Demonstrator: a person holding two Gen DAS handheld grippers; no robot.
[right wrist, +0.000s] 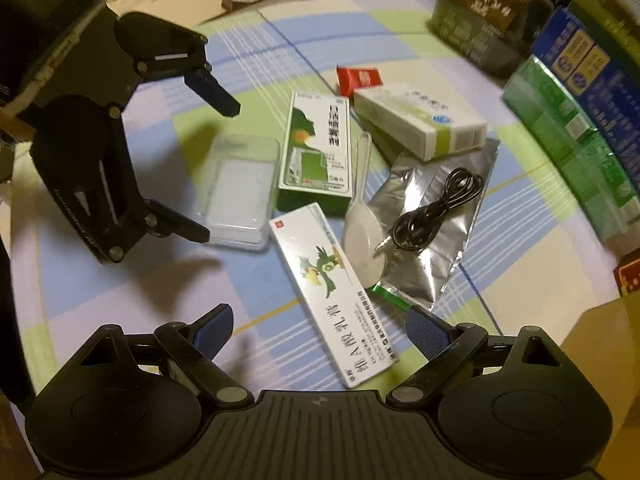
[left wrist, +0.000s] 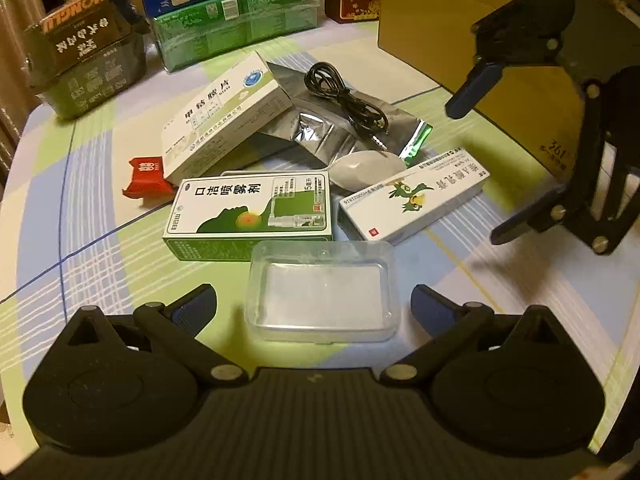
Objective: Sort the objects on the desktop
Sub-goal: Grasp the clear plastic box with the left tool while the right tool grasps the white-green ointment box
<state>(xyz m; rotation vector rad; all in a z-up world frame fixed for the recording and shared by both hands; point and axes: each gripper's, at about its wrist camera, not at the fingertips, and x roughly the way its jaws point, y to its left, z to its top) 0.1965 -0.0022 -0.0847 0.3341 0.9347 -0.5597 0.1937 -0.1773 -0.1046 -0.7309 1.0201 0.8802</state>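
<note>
A clear plastic box [left wrist: 320, 264] [right wrist: 236, 192] lies on the checked tablecloth between the wide-apart fingers of my left gripper [left wrist: 312, 304] [right wrist: 212, 170], which is open and low over it. Beyond it lie a green spray box [left wrist: 252, 208] [right wrist: 316, 148] and a long white ointment box with a bird drawing [left wrist: 412, 196] [right wrist: 332, 272]. My right gripper [right wrist: 318, 322] [left wrist: 480, 170] is open, with the near end of the ointment box between its fingers. A white spoon [left wrist: 364, 170] [right wrist: 364, 236] rests beside a silver foil pouch [left wrist: 320, 132] [right wrist: 432, 264] carrying a coiled black cable [left wrist: 344, 96] [right wrist: 436, 208].
A white medicine box [left wrist: 224, 120] [right wrist: 420, 120] and a red packet [left wrist: 146, 178] [right wrist: 358, 78] lie further back. An open cardboard box [left wrist: 440, 40] stands at the table's right. Stacked green, blue and dark cartons [left wrist: 236, 12] [right wrist: 568, 128] line the far edge.
</note>
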